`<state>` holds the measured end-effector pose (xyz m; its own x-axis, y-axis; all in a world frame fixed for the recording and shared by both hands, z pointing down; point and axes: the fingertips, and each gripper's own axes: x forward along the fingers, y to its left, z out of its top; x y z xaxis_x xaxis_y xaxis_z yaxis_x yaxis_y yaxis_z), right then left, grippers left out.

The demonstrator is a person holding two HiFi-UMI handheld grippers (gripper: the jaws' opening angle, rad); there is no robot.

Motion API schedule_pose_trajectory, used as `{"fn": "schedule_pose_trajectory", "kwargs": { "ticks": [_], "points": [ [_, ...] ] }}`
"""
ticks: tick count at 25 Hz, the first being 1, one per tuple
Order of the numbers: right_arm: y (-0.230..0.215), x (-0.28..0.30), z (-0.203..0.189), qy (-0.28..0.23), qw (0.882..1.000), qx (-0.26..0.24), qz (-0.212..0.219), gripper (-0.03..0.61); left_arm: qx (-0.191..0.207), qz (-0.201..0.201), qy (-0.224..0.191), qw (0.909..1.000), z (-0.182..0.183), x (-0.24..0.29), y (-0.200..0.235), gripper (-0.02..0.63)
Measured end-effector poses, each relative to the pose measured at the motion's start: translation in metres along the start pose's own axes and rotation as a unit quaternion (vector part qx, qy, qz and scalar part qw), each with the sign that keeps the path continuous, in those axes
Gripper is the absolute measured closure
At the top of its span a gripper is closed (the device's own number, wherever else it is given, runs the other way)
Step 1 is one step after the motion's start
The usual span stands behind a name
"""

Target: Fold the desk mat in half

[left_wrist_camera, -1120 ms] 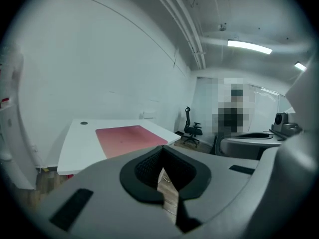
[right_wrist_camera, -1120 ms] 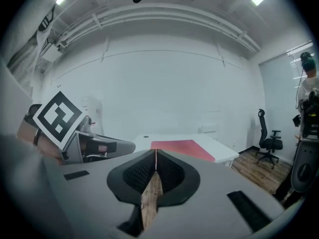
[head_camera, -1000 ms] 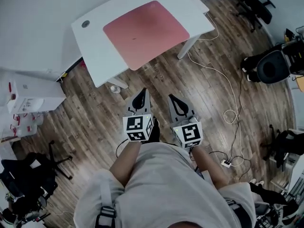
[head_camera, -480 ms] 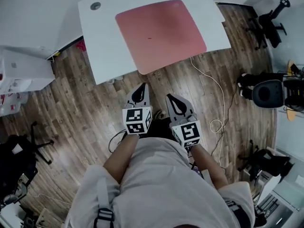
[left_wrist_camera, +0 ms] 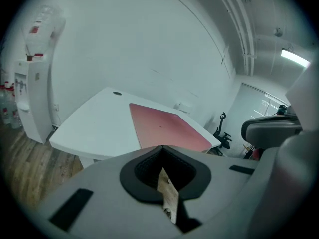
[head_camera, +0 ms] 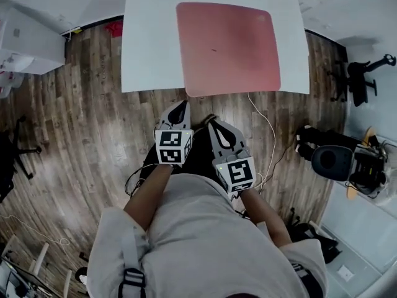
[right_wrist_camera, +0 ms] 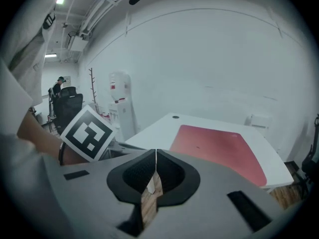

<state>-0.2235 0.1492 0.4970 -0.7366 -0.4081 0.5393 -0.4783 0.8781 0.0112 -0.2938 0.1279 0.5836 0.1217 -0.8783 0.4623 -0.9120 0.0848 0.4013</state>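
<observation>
Now: smooth pink rounded-rectangle desk mat (head_camera: pixel 227 48) flat on white table (head_camera: pixel 149 42); left gripper (head_camera: pixel 179 108), right gripper (head_camera: pixel 214 122) closed, empty.

A white desk (head_camera: pixel 149 48) stood on wood-plank flooring (head_camera: pixel 74 135), a pink desk mat (head_camera: pixel 228 48) lying flat and unfolded across its top.

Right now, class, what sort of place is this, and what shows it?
Probably an office workroom: a white desk bearing a desk mat, an office chair on wood floor, and a water dispenser.
</observation>
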Motion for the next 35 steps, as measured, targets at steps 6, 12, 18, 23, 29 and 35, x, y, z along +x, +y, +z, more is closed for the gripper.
{"fn": "schedule_pose_trajectory", "kwargs": {
  "ticks": [6,12,18,23,29,35],
  "points": [
    [-0.022,0.003,0.0,0.03,0.998,-0.011,0.046,0.538,-0.065,0.028,0.002,0.9975,-0.018,0.026,0.0,0.604],
    [-0.031,0.009,-0.01,0.046,0.996,-0.025,0.075,0.538,-0.148,0.039,-0.003,0.9882,-0.041,0.044,0.006,0.603],
    [-0.035,0.015,-0.01,0.054,0.994,-0.041,0.09,0.538,-0.247,0.036,-0.025,0.9681,-0.045,0.056,0.022,0.559],
    [-0.043,0.013,-0.011,0.059,0.993,-0.041,0.09,0.538,-0.328,0.009,-0.026,0.9441,-0.048,0.067,0.021,0.502],
    [-0.041,0.018,-0.01,0.055,0.994,-0.033,0.089,0.538,-0.357,0.003,-0.018,0.9338,-0.055,0.074,0.026,0.502],
    [-0.043,0.013,-0.011,0.051,0.995,-0.028,0.082,0.538,-0.368,0.007,-0.02,0.9296,-0.06,0.075,0.032,0.502]
  ]
}}
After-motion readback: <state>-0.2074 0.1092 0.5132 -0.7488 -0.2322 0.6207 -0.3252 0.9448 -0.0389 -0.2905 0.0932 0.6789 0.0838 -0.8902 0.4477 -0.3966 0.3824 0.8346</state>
